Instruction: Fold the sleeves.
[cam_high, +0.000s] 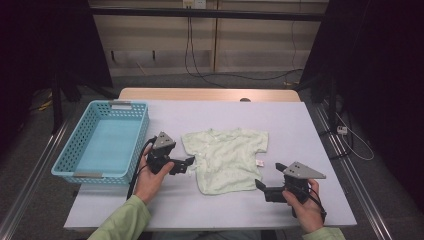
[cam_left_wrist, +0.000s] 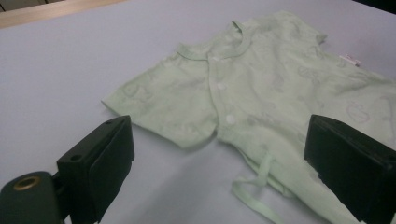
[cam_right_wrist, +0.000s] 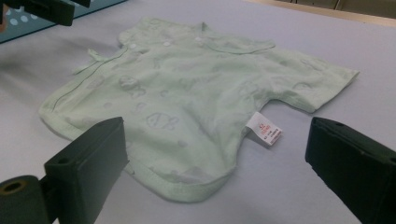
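A pale green baby shirt (cam_high: 225, 157) lies spread flat on the lavender table (cam_high: 300, 130), front up, with snap buttons and a loose tie (cam_left_wrist: 254, 186). My left gripper (cam_high: 189, 164) sits at the shirt's left edge. Its jaws stand wide open (cam_left_wrist: 217, 140), with the left sleeve and the tie lying between them, untouched. My right gripper (cam_high: 269, 175) hovers off the shirt's lower right corner, also wide open (cam_right_wrist: 215, 140), and the hem and a white label (cam_right_wrist: 265, 128) lie on the table between its jaws. Neither gripper holds anything.
A light blue perforated basket (cam_high: 65, 155) stands at the table's left side, just left of my left hand. The table's wooden far edge (cam_high: 210, 94) runs behind the shirt. Bare tabletop lies right of and beyond the shirt.
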